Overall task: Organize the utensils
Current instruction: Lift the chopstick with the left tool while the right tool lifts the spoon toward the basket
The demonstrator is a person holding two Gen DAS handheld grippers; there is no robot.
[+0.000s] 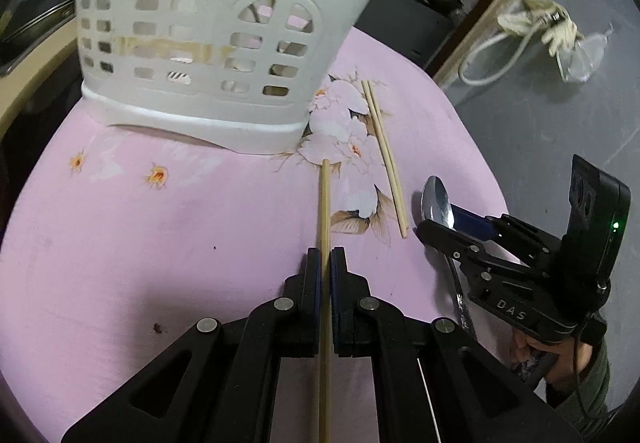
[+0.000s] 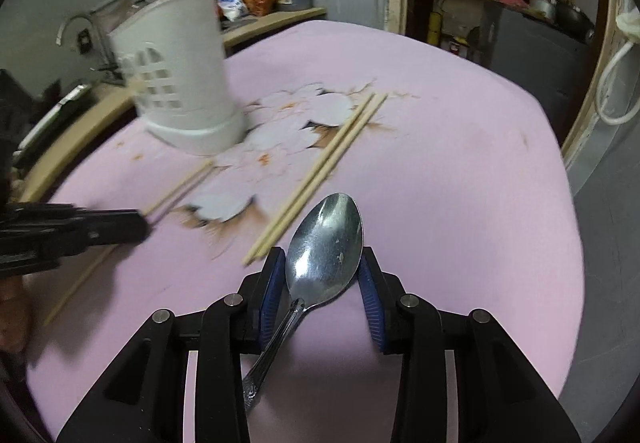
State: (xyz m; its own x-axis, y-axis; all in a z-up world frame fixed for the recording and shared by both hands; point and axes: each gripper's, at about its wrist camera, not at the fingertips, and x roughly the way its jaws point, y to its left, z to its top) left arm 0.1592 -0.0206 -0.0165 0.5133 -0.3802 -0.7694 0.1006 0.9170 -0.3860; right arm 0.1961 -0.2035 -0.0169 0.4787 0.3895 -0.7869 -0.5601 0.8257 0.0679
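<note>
Left gripper (image 1: 325,263): clamping a single chopstick (image 1: 325,203), its tip pointing toward the white basket (image 1: 208,43).
Right gripper (image 2: 322,275): jaws spread, sitting either side of the spoon (image 2: 326,239) bowl; whether the pads are touching the metal is hard to tell.
Hidden: chopstick's rear end is running out of the left view's bottom edge; spoon handle is passing under the right gripper's linkage.
Blurred: basket and left gripper are smearing in the right view.
Nearby: two paired chopsticks (image 1: 385,159) are lying on the pink floral tablecloth (image 1: 160,243), between basket and spoon.
</note>
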